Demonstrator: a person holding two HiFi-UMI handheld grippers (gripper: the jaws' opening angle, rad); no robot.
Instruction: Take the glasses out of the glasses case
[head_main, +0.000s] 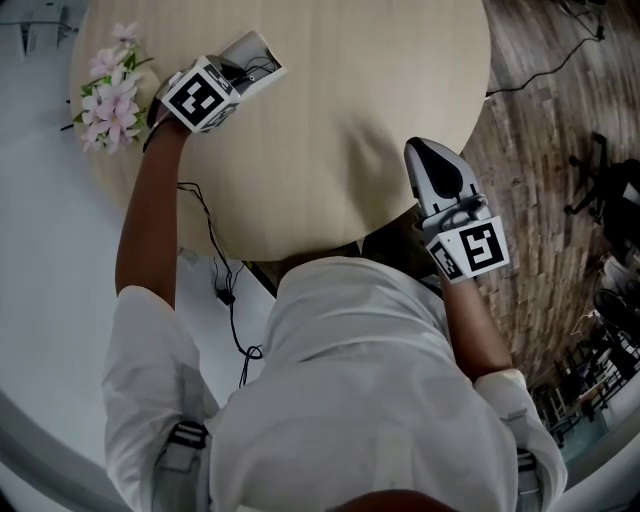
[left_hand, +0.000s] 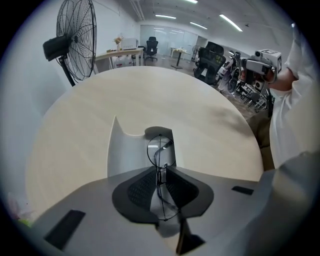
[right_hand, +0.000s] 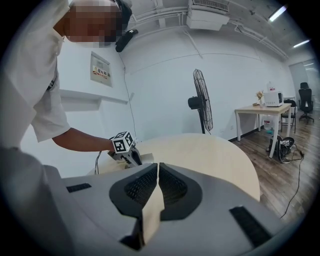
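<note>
Left gripper view: thin wire glasses (left_hand: 160, 150) pinched above a pale case (left_hand: 130, 152).
The left gripper (left_hand: 161, 172), at the far left of the table (left_hand: 200, 105), has its jaws clamped on the frame near the bridge. I cannot tell whether the frame is clear of the case. The right gripper (right_hand: 156, 172), jaws together on nothing, hangs at the near right edge. By my reading the grasp is made, and lifting the glasses free and setting them down is left.
</note>
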